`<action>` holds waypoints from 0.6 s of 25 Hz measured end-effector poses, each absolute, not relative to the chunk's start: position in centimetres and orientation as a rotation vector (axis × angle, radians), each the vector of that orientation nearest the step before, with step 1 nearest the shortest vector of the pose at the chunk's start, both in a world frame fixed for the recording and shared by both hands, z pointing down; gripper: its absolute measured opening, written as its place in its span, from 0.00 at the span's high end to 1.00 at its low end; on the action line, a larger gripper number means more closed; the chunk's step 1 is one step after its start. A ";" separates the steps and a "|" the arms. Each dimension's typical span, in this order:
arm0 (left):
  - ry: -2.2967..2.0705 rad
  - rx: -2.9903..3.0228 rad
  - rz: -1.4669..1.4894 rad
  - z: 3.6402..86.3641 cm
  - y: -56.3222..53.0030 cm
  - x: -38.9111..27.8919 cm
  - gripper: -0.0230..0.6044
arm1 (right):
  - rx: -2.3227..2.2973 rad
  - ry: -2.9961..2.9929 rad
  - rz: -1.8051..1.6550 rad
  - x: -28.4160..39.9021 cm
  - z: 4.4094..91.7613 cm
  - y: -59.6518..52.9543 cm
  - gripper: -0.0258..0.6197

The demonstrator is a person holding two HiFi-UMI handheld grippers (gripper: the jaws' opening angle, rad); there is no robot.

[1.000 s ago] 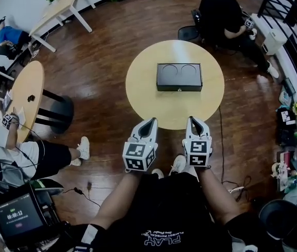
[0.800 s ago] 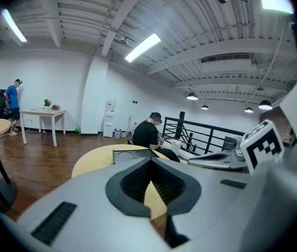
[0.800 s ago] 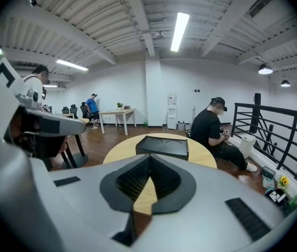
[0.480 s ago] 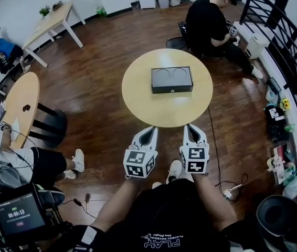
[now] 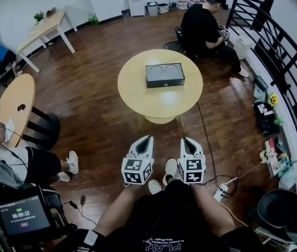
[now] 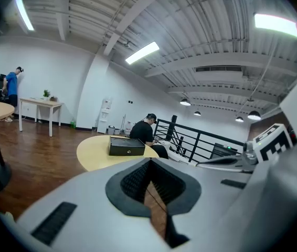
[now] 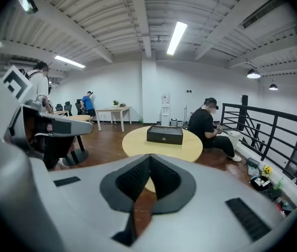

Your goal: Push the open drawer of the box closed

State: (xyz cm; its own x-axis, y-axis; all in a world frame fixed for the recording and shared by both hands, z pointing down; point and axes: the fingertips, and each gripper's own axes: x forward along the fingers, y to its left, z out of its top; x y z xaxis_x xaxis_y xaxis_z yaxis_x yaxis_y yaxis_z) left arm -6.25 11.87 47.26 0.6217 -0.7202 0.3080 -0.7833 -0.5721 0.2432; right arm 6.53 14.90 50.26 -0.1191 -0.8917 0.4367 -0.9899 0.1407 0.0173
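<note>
While the left claw (image 5: 146, 139) and the right claw (image 5: 186, 140) hang low over the dark wooden floor (image 5: 96, 104), well apart from the round pale wooden bench (image 5: 138, 96), the black rectangular box (image 5: 165, 75) sits near the bench's middle. Its top shows two round recesses, and its front face carries a small pale knob (image 7: 164, 137). Whether its drawer stands out cannot be told. Each claw's jaws are closed together on nothing.
</note>
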 end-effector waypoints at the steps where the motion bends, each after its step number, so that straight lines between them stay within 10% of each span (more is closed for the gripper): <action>1: -1.196 2.491 0.245 47.3 12.4 -6.0 0.97 | 1.810 -2.078 0.401 6.7 50.2 15.6 0.95; 15: -1.243 2.536 0.264 45.2 15.6 -4.3 0.97 | 1.820 -2.123 0.358 7.8 48.1 17.6 0.95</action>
